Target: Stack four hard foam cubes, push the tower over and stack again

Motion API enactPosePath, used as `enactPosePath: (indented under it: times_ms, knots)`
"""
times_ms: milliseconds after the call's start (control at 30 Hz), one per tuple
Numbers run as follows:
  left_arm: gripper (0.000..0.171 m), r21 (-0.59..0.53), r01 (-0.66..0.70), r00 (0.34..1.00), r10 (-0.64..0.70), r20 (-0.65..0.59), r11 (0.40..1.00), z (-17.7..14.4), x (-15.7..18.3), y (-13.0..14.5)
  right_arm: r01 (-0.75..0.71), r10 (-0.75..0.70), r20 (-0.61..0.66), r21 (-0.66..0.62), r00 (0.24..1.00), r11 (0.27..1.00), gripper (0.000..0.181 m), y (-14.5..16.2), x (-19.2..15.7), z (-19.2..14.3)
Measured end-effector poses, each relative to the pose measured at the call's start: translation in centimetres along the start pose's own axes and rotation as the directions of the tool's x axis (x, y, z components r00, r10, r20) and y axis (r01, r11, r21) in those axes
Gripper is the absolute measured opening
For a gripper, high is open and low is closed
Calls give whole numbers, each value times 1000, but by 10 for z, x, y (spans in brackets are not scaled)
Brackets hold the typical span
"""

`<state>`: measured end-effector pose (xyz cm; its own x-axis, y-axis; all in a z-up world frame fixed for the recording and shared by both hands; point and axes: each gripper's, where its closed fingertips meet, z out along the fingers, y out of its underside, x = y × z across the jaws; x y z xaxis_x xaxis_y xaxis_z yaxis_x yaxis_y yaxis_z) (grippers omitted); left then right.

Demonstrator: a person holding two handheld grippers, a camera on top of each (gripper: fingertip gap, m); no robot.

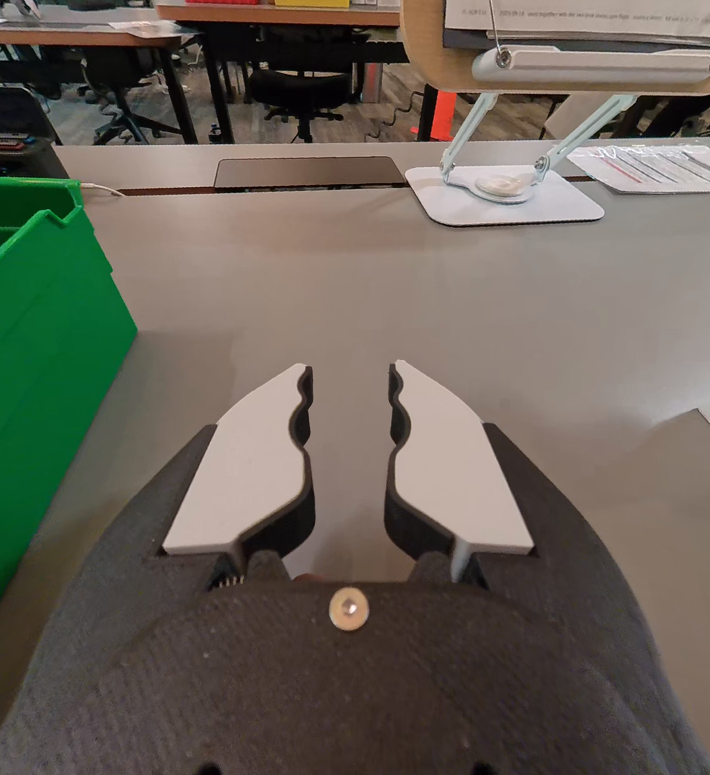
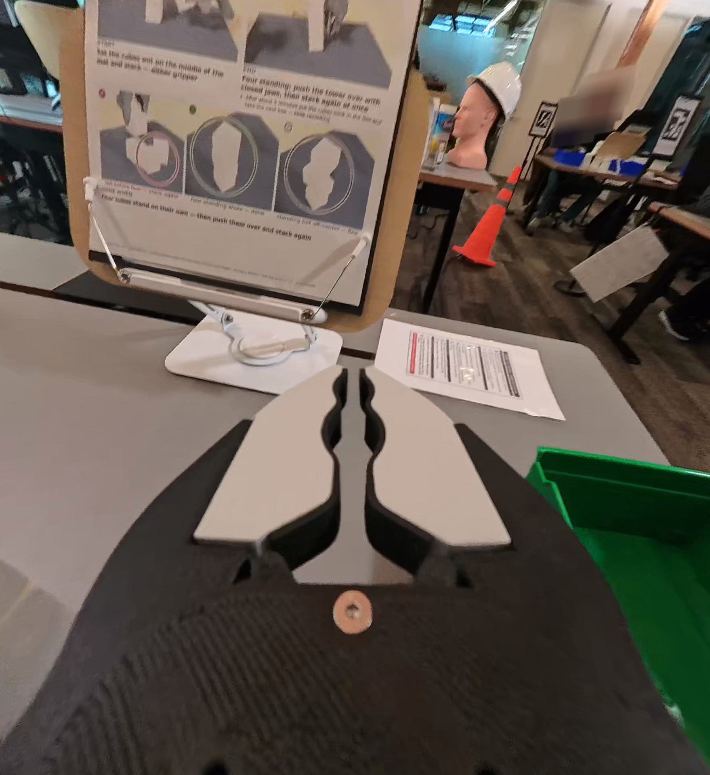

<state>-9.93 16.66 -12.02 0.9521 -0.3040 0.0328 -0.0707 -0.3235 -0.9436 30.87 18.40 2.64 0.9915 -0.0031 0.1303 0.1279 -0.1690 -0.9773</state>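
1. Left tool [image 1: 350,371] hangs over bare grey counter [image 1: 387,293], its fingers parted by a moderate gap with nothing between them. I hold it clear of everything, and the nearest thing is the green bin [image 1: 43,318] just to its left.
2. Right tool [image 2: 353,373] is drawn narrow, only a thin slit left between the fingertips, and it grips nothing. A second green bin [image 2: 647,545] sits just to its right (its inside looks empty as far as I can see).
3. One bin flanks each tool on its outer side, so I judge each is meant to be within easy reach of its own tool.
4. Ahead stands one document stand [image 2: 257,352] with a white base, propping an illustrated sheet [image 2: 240,146] upright, presumably so it faces me.
5. One printed sheet in a clear sleeve [image 2: 466,369] lies flat beside that base.
6. Count: two tools, two bins, one stand, one flat sheet. I see no loose objects on the counter.
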Motion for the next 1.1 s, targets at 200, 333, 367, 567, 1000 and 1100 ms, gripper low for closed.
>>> enactPosePath:
  times_ms: [200,333,367,567,1000,1100]
  knots:
    - [37,6,-20,999,20,-49,1000,0,18,1,-101,112,71,-140,991,985,22,39,-12,3]
    - [38,-18,-14,992,12,-122,1000,1,39,7,-173,173,-29,-324,984,930,0,111,-4,-5]
    - [37,-21,-3,990,0,-142,1000,0,44,8,-209,210,-39,-383,977,900,0,132,-6,-10]
    - [35,-22,26,976,-30,-217,999,-4,66,9,-314,453,89,-603,887,733,0,179,-60,-38]
    - [34,-103,173,887,-200,-416,980,-42,109,11,-228,499,82,-817,863,530,0,210,-117,-73]
    - [35,-121,169,859,-206,-468,978,-55,112,11,-276,524,13,-839,852,469,0,215,-122,-75]
